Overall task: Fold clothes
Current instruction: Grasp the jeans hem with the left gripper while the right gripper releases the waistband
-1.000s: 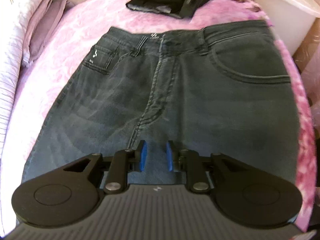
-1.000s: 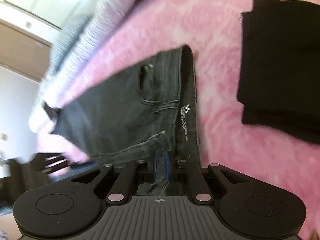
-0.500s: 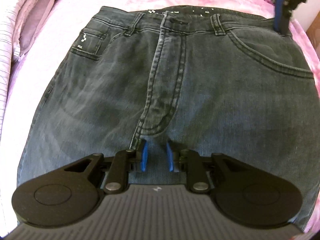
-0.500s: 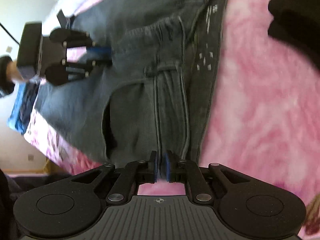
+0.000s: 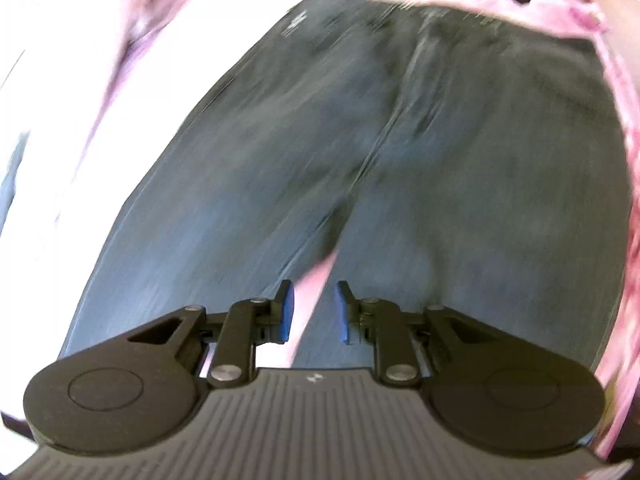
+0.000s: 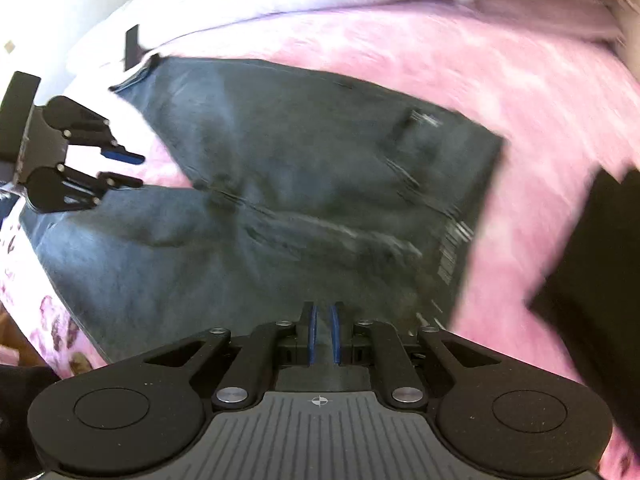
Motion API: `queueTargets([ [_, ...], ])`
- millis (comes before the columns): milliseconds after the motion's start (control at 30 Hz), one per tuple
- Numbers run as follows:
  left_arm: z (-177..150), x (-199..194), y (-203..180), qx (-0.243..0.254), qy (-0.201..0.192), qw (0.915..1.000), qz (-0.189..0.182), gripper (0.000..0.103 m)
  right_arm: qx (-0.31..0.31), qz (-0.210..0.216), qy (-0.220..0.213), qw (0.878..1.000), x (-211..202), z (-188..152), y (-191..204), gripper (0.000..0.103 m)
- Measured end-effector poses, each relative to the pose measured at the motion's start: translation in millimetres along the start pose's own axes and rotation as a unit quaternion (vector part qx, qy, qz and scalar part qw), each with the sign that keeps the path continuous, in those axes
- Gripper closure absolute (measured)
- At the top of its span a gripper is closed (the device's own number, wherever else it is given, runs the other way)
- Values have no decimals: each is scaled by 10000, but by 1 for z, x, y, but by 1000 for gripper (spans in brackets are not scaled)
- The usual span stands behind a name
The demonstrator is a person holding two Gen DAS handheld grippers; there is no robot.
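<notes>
Dark jeans [image 6: 304, 200] flat on pink bed [image 6: 540, 100] (blurred); left gripper [image 5: 313, 312] jaws wide, right gripper [image 6: 323, 334] jaws narrow, empty.

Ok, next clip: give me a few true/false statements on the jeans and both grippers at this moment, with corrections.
1. The jeans lie spread on a pink blanket. True.
2. The left gripper is clamped on denim. False: its jaws stand apart, holding nothing.
3. The right gripper has its pads nearly together. True.
4. A folded white garment lies beyond the waistband. False: the folded garment is black.
</notes>
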State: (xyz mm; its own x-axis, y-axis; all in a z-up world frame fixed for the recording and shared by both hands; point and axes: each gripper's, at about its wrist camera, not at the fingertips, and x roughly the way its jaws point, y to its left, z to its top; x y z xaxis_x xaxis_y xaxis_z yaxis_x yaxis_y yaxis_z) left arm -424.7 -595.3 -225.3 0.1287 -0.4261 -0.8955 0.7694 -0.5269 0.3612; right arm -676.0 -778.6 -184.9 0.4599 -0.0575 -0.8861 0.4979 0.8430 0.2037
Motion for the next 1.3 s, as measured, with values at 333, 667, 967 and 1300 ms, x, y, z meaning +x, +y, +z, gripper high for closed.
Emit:
queueTargets([
  [333, -177, 6, 125, -292, 521, 9918, 1130, 70, -572, -51, 104, 9983, 74, 90, 147, 93],
  [667, -276, 73, 259, -245, 120, 9855, 1672, 39, -769, -567, -54, 9954, 206, 177, 295, 93],
  [967, -317, 113, 322, -237, -12, 9849, 1714, 38, -1318, -836, -319, 9872, 258, 212, 347, 5],
  [1300, -328, 103, 363, -1225, -140, 9865, 1079, 97, -1634, -589, -148, 9847, 290, 229, 365, 0],
])
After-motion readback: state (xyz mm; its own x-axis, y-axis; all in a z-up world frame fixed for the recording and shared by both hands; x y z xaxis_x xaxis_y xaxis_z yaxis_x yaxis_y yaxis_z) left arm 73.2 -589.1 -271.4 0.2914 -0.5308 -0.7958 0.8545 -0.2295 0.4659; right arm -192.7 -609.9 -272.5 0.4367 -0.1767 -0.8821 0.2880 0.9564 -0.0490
